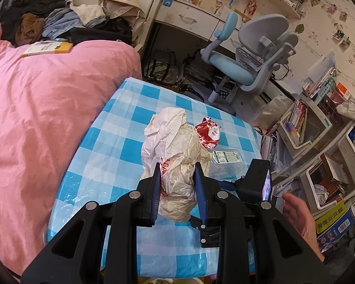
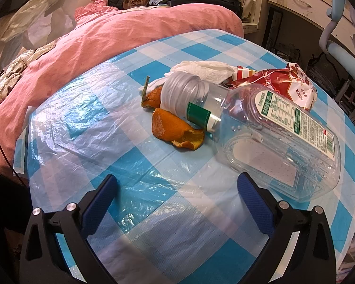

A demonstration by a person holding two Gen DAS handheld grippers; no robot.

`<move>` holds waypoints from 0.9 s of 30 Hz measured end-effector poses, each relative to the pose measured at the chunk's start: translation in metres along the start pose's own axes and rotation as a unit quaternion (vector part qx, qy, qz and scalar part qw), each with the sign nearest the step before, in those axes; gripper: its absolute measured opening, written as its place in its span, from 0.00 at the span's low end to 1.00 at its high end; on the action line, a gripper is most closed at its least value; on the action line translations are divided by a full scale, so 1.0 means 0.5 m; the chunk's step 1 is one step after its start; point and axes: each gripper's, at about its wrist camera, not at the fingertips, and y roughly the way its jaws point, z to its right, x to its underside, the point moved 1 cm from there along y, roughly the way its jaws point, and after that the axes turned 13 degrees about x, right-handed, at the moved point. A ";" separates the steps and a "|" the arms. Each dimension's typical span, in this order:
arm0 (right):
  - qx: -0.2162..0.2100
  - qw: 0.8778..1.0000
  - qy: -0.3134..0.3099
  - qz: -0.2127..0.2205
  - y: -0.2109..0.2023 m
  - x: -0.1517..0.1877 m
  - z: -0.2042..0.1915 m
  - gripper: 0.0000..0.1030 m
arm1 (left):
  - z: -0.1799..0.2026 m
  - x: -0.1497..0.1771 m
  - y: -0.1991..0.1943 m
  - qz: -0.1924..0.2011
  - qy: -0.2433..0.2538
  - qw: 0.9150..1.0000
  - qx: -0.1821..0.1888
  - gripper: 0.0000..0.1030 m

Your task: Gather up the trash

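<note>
Trash lies in a small cluster on the checked surface [image 2: 135, 177]: a clear plastic bottle [image 2: 272, 127] on its side, orange peel [image 2: 175, 127], a white tissue [image 2: 206, 69] and a red wrapper [image 2: 293, 80]. The right gripper [image 2: 177, 198] hangs low over the surface with its fingers spread wide and nothing between them. The bottle lies ahead and to the right of them, its base just beside the right finger [image 2: 255, 203] and its capped neck pointing away towards the peel, so its long axis runs slantwise across the line of the fingers. The peel sits straight ahead, farther off.

The left gripper [image 1: 177, 184] pinches a crumpled white bag [image 1: 175, 146], the blue fingers pressing its lower part from both sides while the rest rises above them. Since that hand is occupied, the right one is the free and nearer hand for the bottle; my guess is it needs a shift to the right to straddle the body.
</note>
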 end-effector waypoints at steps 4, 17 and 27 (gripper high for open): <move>0.001 1.000 0.000 0.000 0.000 -0.001 -0.002 0.94 | 0.001 0.002 0.003 -0.002 0.000 1.000 0.000 0.24; 0.011 1.000 0.019 -0.006 0.001 0.000 -0.002 0.94 | -0.022 0.003 -0.001 -0.006 -0.001 1.000 -0.023 0.24; 0.063 0.997 0.050 0.004 -0.076 -0.001 0.024 0.94 | -0.079 -0.004 -0.021 0.008 -0.032 0.998 -0.046 0.24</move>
